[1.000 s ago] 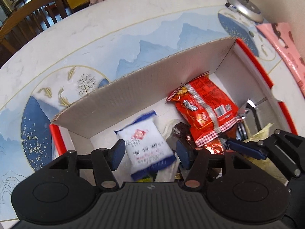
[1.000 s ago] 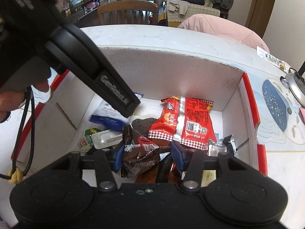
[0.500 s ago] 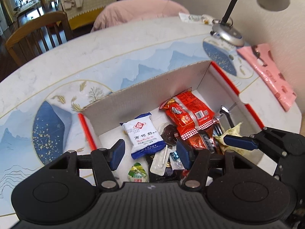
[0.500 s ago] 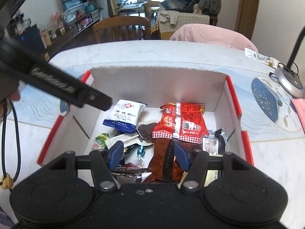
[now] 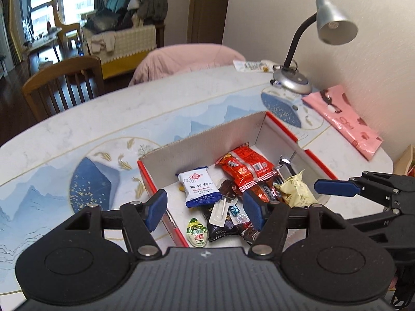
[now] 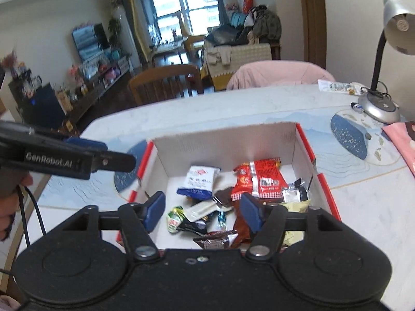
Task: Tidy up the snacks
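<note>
Both claws spread wide, holding nothing: left gripper [image 5: 205,208], right gripper [image 6: 201,208]. Snacks piled in box [image 5: 207,140]. My worry: grippers [image 5: 334,188] close together (collision), slippery red packet [image 6: 258,178] sliding off.

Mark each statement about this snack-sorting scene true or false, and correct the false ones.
1. The left gripper holds a snack. False: it is open and empty.
2. The red packet lies inside the cardboard box. True.
3. The white and blue packet lies on the table outside the box. False: it is in the box.
4. The desk lamp stands on the table beyond the box. True.
5. The right gripper is shut. False: it is open.
</note>
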`<state>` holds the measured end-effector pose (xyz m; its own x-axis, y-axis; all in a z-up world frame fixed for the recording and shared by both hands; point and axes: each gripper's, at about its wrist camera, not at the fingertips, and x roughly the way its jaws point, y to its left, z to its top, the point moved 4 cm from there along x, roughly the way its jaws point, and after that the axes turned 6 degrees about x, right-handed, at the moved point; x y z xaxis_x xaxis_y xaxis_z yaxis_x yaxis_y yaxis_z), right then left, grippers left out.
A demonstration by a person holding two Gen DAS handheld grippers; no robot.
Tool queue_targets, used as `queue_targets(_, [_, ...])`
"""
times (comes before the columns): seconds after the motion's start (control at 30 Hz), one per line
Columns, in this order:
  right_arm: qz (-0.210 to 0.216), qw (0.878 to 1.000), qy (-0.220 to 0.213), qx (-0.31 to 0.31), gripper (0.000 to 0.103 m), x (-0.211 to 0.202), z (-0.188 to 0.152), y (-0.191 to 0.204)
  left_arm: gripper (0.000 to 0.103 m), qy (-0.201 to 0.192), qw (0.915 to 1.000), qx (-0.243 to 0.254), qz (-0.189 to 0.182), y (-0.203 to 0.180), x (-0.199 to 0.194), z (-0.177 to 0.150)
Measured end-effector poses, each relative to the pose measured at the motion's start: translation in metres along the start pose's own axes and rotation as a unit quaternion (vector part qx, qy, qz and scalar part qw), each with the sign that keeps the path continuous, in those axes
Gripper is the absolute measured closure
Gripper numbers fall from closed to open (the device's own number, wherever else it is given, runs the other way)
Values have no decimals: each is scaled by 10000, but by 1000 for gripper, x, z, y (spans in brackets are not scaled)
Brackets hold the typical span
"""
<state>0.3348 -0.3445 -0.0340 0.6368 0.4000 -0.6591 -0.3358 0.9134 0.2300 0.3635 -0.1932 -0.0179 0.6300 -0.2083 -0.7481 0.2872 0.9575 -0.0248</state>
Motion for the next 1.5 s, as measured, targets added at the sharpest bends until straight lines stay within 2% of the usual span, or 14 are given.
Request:
queue_targets(0.03, [-44, 9999, -95, 24, 12, -5, 0, 1, 38, -62, 10000, 21, 4, 0, -6, -1])
queue_targets(0.1, [-93, 9994, -340, 57, 9, -12, 0, 4, 35, -179, 9998, 65, 68, 1, -15, -4])
queue_targets(0.2, [-58, 9989, -465, 6, 9, -19, -1, 11, 35, -324, 9994, 90, 116, 2, -27, -9])
queue_targets(0.33, [-58, 9979, -637, -53, 0, -29, -3, 20, 33, -451, 9989, 53, 106, 4, -41, -18])
queue_targets(0.57, [-111, 9964, -846, 12, 0, -41, -4, 27, 26, -742, 9971, 13, 140, 7, -62, -30])
queue_targets(0.77, [-16, 9960, -866, 230, 0, -46, -8, 27, 21, -832, 9965, -26, 105, 6, -67, -37])
queue_targets(1.0, [-18, 9940, -1007, 422, 0, -54, -14, 24, 5, -928, 9956, -162, 2, 2, -73, -47])
queue_targets(1.27, [-245, 9930, -1100, 356, 0, -63, -23, 30, 5, -869, 9959, -230, -108, -4, -75, -54])
queue_targets(1.5, [-247, 9928, -1089, 422, 0, -68, -26, 29, 5, -872, 9959, -211, -118, -10, -77, -59])
